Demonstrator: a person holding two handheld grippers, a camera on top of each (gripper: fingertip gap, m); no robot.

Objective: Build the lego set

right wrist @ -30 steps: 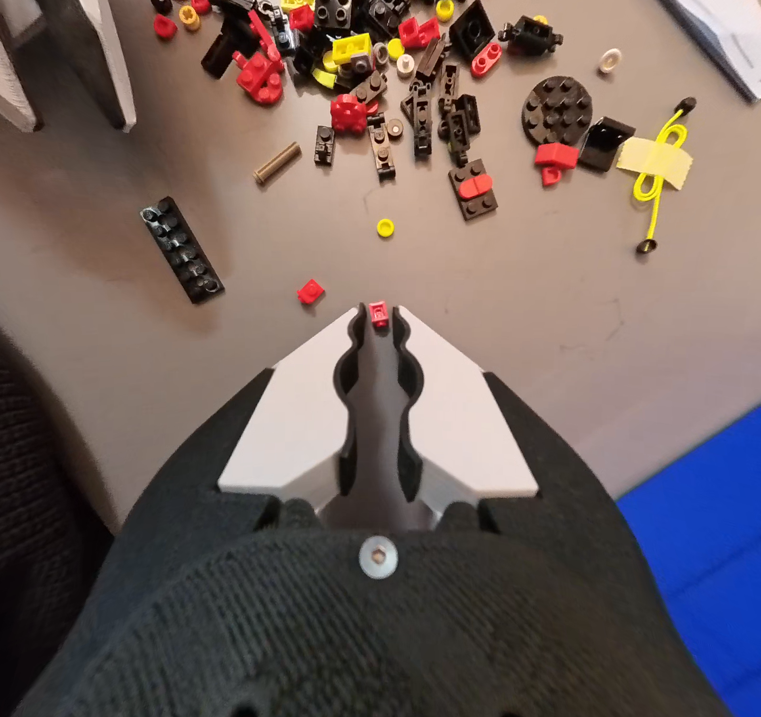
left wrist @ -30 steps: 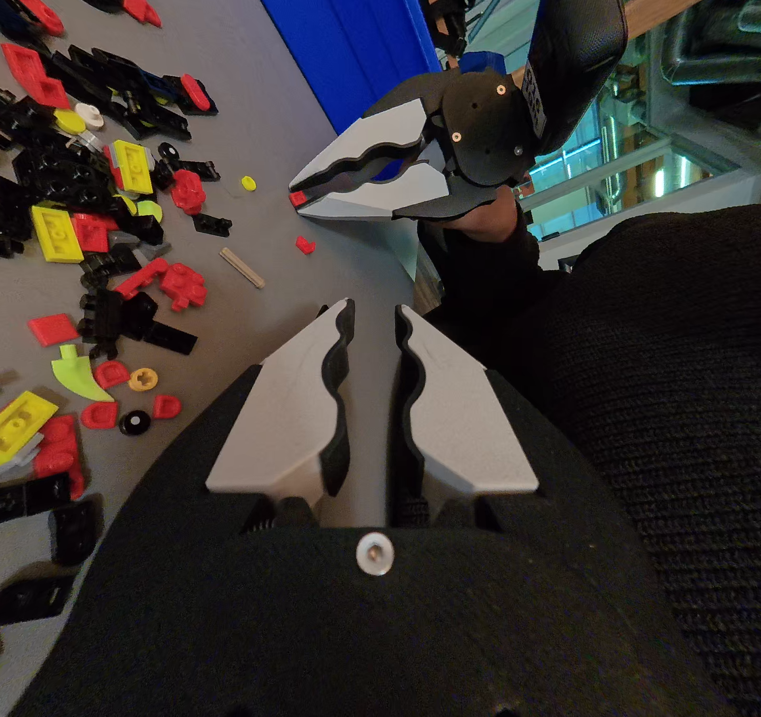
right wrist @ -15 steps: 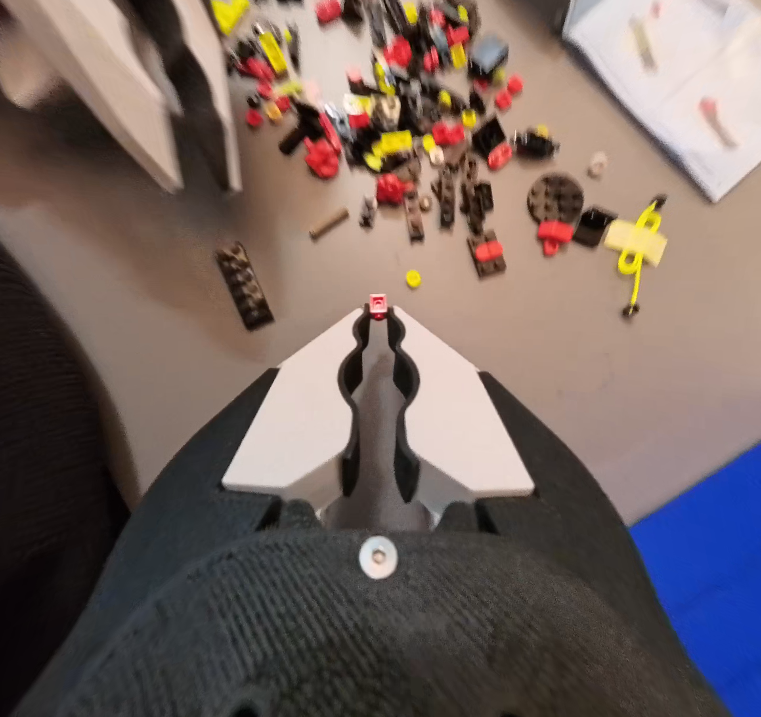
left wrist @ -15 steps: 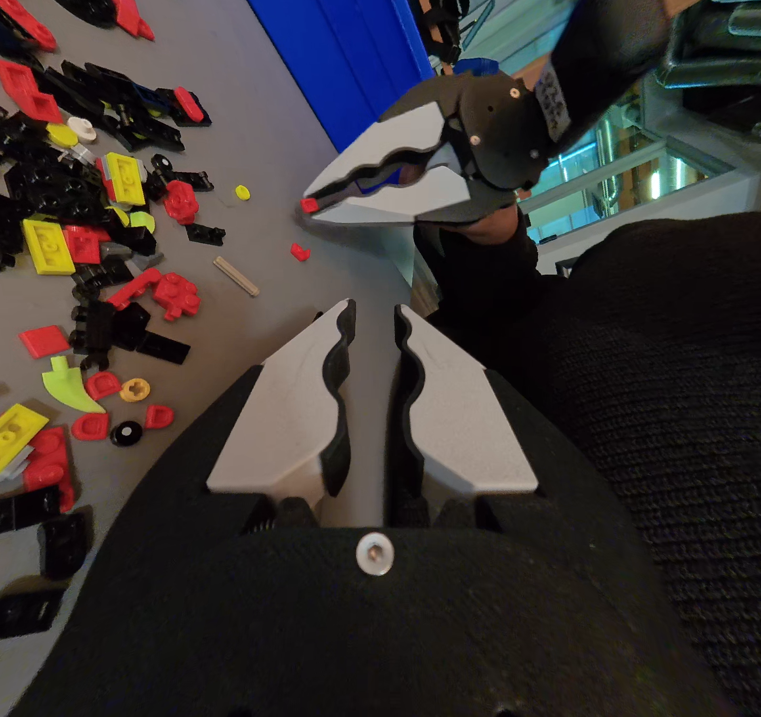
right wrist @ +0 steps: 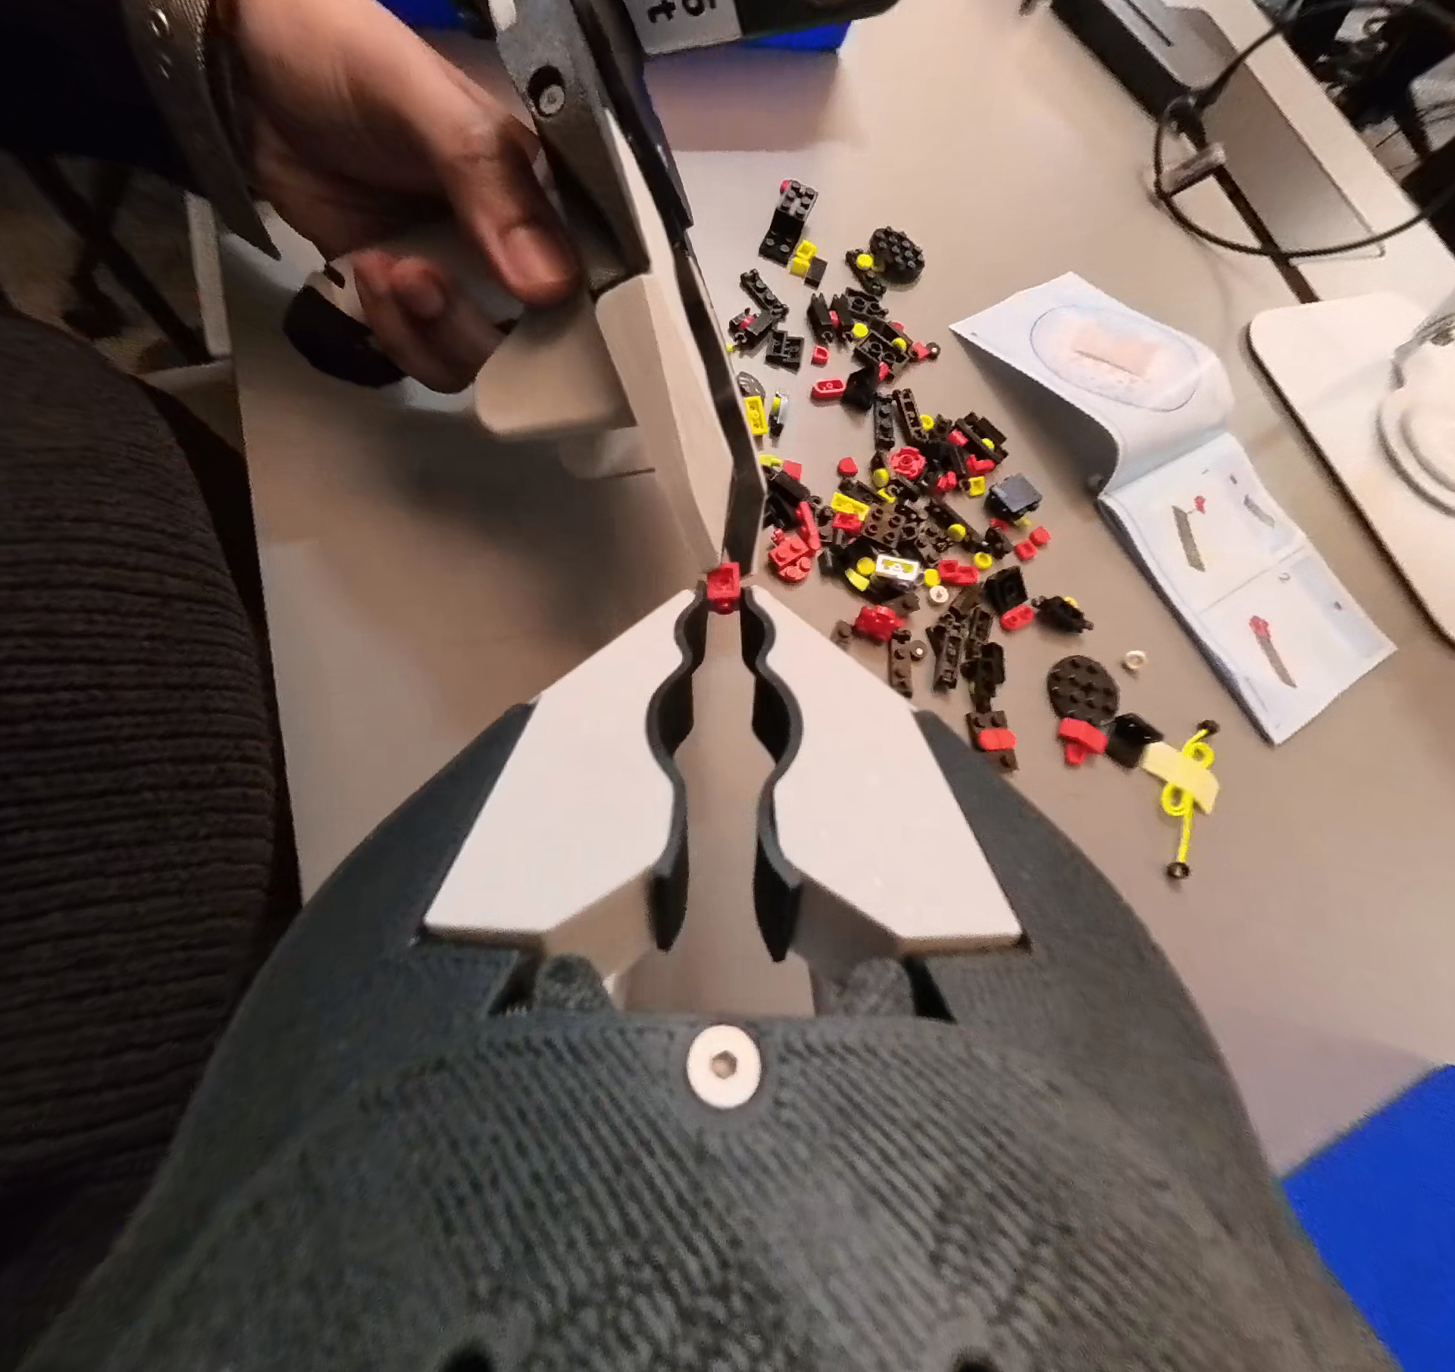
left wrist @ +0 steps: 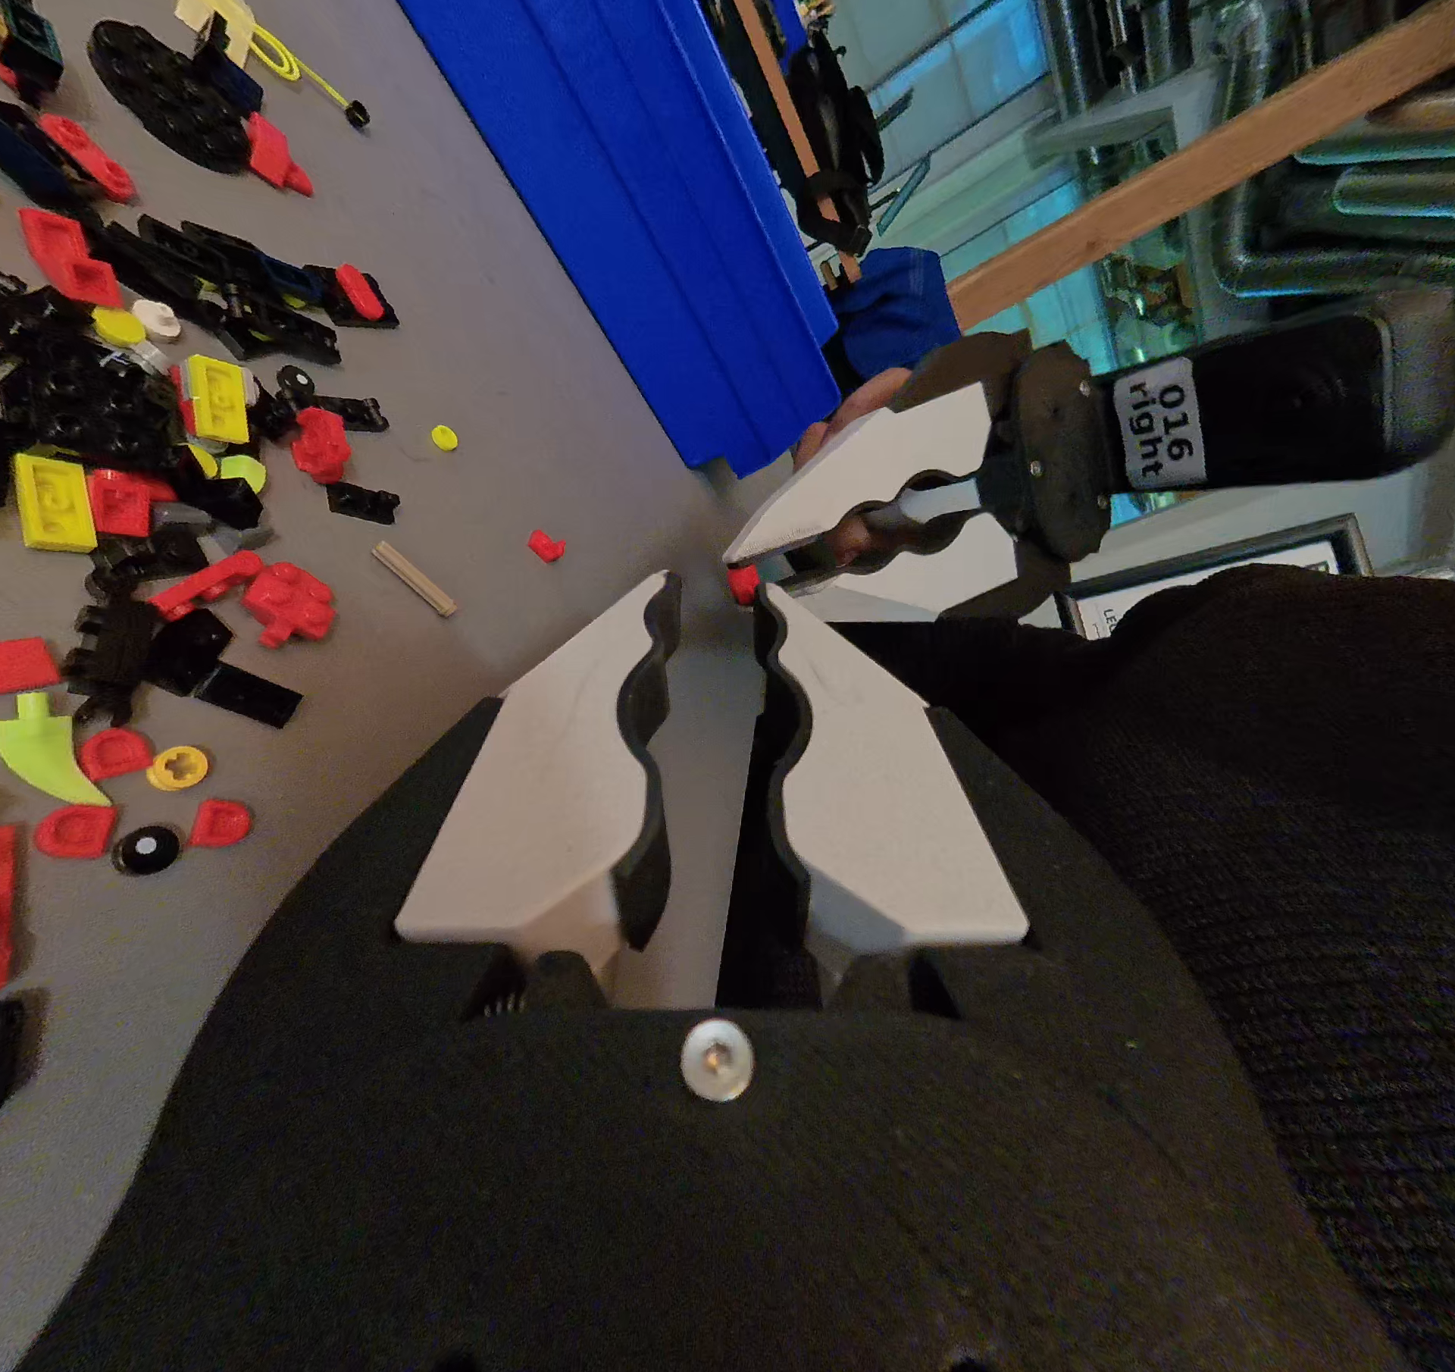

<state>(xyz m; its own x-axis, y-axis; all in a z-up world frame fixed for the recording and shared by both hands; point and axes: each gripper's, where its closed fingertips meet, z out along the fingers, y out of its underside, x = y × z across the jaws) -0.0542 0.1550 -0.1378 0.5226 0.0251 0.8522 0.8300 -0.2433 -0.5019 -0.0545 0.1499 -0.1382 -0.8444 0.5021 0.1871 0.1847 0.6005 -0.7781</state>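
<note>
The right gripper (right wrist: pixel 723 600) pinches a tiny red square lego piece (right wrist: pixel 723 586) between the very tips of its grey, black-padded fingers, raised above the table; in the left wrist view the same red piece (left wrist: pixel 741 583) sits at the tip of the right gripper (left wrist: pixel 744 574), just beside the tips of the left one. The left gripper (left wrist: pixel 715 602) has its fingers apart with nothing between them, a clear gap running down the middle; seen from the right wrist view, the left gripper (right wrist: pixel 736 547) comes down from above with its tip right at the red piece, though contact cannot be told; a bare hand (right wrist: pixel 378 153) grips its handle. Beyond the tips, on the grey tabletop (right wrist: pixel 472 625), lies a scattered heap of small black, red and yellow lego parts (right wrist: pixel 905 515); a round black studded plate (right wrist: pixel 1083 688) and a yellow-green looped string with tape (right wrist: pixel 1185 783) lie nearer the table edge; an open instruction booklet (right wrist: pixel 1165 484) rests beside the heap; a blue panel (left wrist: pixel 614 176) borders the table.
</note>
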